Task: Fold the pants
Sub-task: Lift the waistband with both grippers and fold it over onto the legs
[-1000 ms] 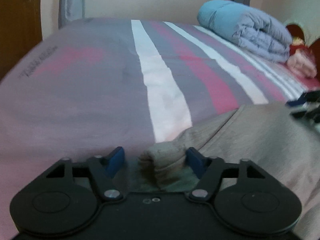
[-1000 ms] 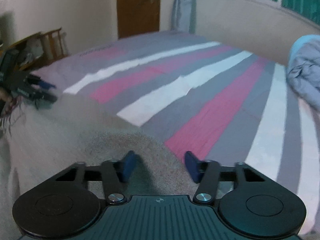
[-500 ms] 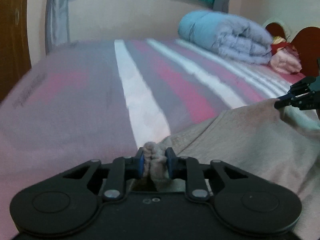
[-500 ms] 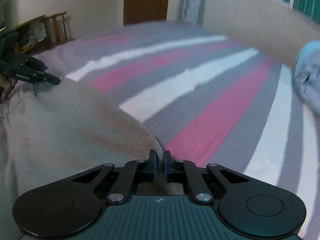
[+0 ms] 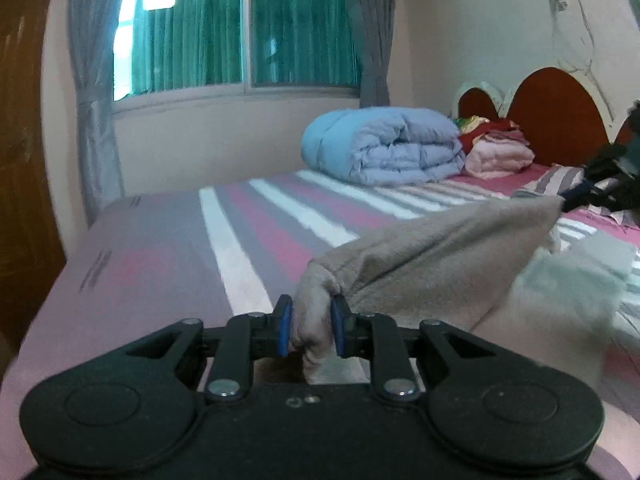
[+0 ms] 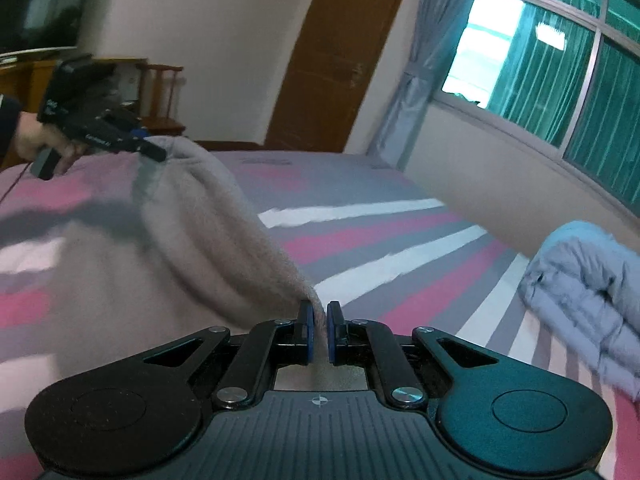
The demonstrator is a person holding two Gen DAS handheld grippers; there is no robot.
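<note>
Beige fleece pants [image 5: 440, 248] hang stretched in the air above a striped bed [image 5: 256, 220]. My left gripper [image 5: 308, 326] is shut on a bunched corner of the pants. My right gripper [image 6: 318, 330] is shut on the other corner of the pants [image 6: 208, 240], pinching a thin edge. Each gripper shows in the other's view: the right one [image 5: 576, 196] at the far right, the left one [image 6: 140, 142] at the upper left with the hand that holds it. The cloth sags between them and trails down onto the bed.
A rolled blue-grey duvet [image 5: 384, 144] lies at the head of the bed, also in the right wrist view [image 6: 588, 280]. Folded pink and red clothes [image 5: 496, 152] sit by the wooden headboard [image 5: 552, 116]. A window [image 5: 240, 28], a door [image 6: 344, 48] and a wooden chair [image 6: 160, 92] stand around the bed.
Both grippers went from open around the pants' edge to shut on it, then lifted. The pants rose off the bed and now hang stretched between them.
</note>
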